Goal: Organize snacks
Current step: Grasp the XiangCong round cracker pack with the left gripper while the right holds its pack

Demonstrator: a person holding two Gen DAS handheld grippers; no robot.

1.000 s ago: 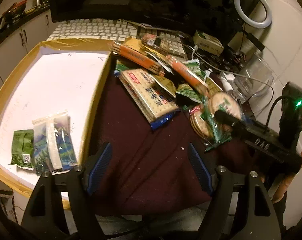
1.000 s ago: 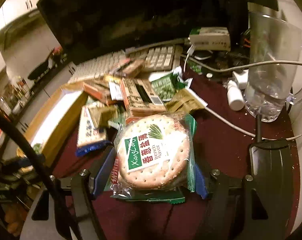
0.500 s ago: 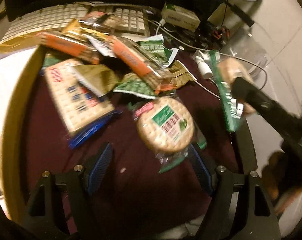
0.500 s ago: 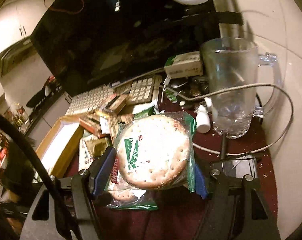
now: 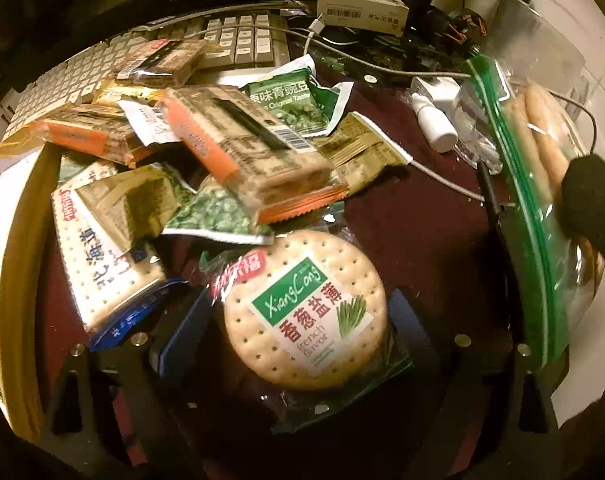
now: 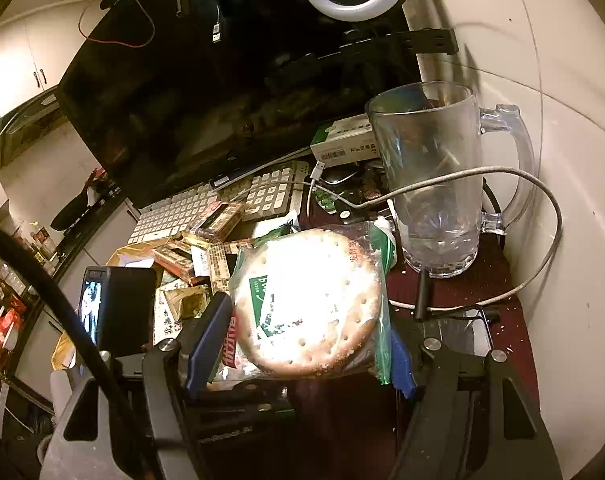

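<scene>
My right gripper (image 6: 298, 344) is clamped on a round cracker pack (image 6: 308, 306). The blue fingers (image 6: 208, 338) press it from both sides, and the pack is lifted off the worktop (image 6: 454, 292). Bright light washes out most of its label. Ahead of these fingers and a bit to the right stands a clear glass mug (image 6: 434, 184), upright, with a grey cable (image 6: 538, 208) looping around it. Farther ahead lie a white keyboard (image 6: 214, 204) and a big dark screen (image 6: 222, 92). To the left of the fingers I can see part of my other tool, a black block (image 6: 118, 308).

My left gripper (image 5: 298, 334) is wide apart. A second round cracker pack (image 5: 306, 312), with a green "XiangCong" label, lies flat on the dark red cloth (image 5: 414, 224) between its fingers (image 5: 180, 336). I cannot tell if the fingers touch it. Just ahead is the snack pile: an orange-edged cracker pack (image 5: 254, 152) on top, a green pea bag (image 5: 290, 104) behind it, and a square cracker pack (image 5: 98, 256) with a blue end to the left. To the right of the fingers hangs the lifted pack (image 5: 538, 168), seen edge-on. A small white bottle (image 5: 434, 122) lies ahead on the right.
</scene>
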